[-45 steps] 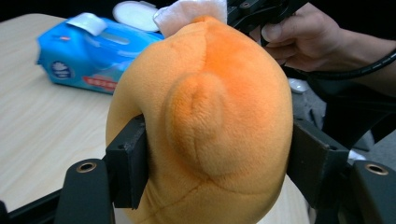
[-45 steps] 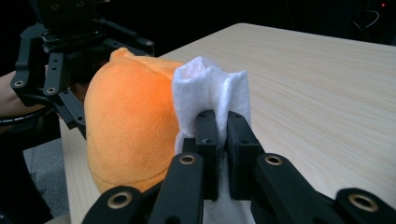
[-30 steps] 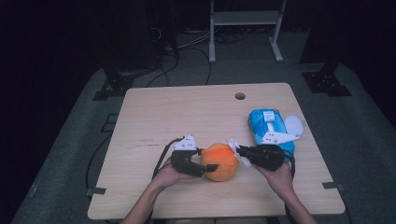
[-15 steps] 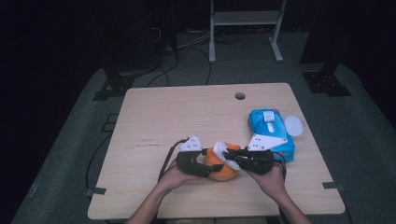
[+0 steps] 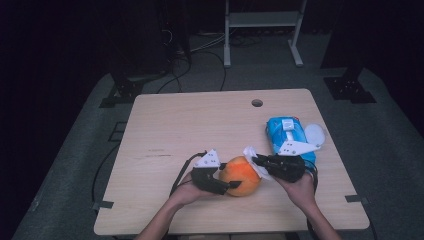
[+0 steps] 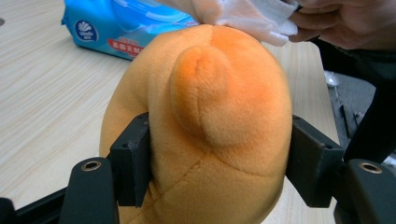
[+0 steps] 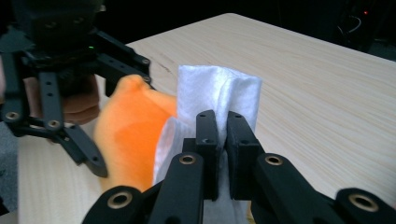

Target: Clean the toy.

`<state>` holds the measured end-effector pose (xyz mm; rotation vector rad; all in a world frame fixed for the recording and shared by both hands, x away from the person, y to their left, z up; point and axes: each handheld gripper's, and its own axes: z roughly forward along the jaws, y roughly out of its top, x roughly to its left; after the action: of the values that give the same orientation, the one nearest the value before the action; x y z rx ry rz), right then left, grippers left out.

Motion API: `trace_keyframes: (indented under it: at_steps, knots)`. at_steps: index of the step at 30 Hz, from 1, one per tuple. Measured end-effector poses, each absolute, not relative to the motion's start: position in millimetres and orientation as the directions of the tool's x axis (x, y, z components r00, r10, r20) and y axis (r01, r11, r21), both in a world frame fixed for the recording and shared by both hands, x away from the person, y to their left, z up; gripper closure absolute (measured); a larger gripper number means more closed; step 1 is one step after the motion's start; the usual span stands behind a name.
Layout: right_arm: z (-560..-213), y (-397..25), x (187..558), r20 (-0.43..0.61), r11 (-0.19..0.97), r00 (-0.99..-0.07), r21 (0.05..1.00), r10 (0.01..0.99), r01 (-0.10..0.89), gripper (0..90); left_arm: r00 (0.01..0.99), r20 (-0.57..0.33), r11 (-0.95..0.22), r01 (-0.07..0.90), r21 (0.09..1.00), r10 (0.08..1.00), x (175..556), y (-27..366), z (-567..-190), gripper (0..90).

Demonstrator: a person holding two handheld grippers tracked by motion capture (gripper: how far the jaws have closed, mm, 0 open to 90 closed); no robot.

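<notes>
High view: the left gripper [image 5: 231, 185] clamps the orange plush toy [image 5: 241, 175] at the table's [image 5: 175, 130] near edge.

Left gripper view: both jaws press the toy's flanks.

Right gripper view: the right gripper [image 7: 217, 126], closed on a white wipe [image 7: 219, 91], touches the toy. Wiping appears under way; the next move calls for steady strokes.

The light falls from above onto the counter [image 5: 190, 130], so its pale wood is the brightest area in the high view, while the floor and the room behind sink into near black. Shadows under the hands are short and soft. The high view is a little grainy and soft in its details. In the left gripper view the orange plush toy [image 6: 205, 121] is evenly lit and quite sharp, with its fur visible; the blue wipes pack [image 6: 116, 28] behind is slightly soft. In the right gripper view the white wipe [image 7: 219, 93] is bright, almost washed out, and the far gripper [image 7: 60, 70] is dark and blurred.
</notes>
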<state>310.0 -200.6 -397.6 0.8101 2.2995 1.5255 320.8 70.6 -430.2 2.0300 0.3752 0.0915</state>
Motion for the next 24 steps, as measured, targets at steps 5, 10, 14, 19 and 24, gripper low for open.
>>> trace_keyframes:
  at_steps: [5, 10, 14, 19, 24]
  knots:
    - [-393, -182, 299, 0.069, 0.307, -0.852, 0.915, 0.519, 0.262, 84.0, 0.956, -0.072, -0.441, 0.197, 0.876, 0.285, 316, 67, -432, 32.6]
    - [-392, -179, 303, 0.071, 0.321, -0.856, 0.908, 0.512, 0.268, 84.1, 0.957, -0.075, -0.437, 0.196, 0.878, 0.280, 314, 68, -434, 32.8]
    - [-397, -190, 308, 0.073, 0.323, -0.832, 0.900, 0.550, 0.293, 84.2, 0.963, -0.059, -0.443, 0.175, 0.879, 0.262, 312, 68, -436, 32.8]
    - [-403, -200, 307, 0.106, 0.298, -0.819, 0.899, 0.564, 0.321, 84.1, 0.971, -0.028, -0.462, 0.138, 0.876, 0.238, 308, 62, -436, 32.8]
    - [-401, -188, 306, 0.095, 0.314, -0.837, 0.899, 0.538, 0.304, 84.1, 0.977, 0.023, -0.490, 0.085, 0.868, 0.210, 303, 59, -436, 32.8]
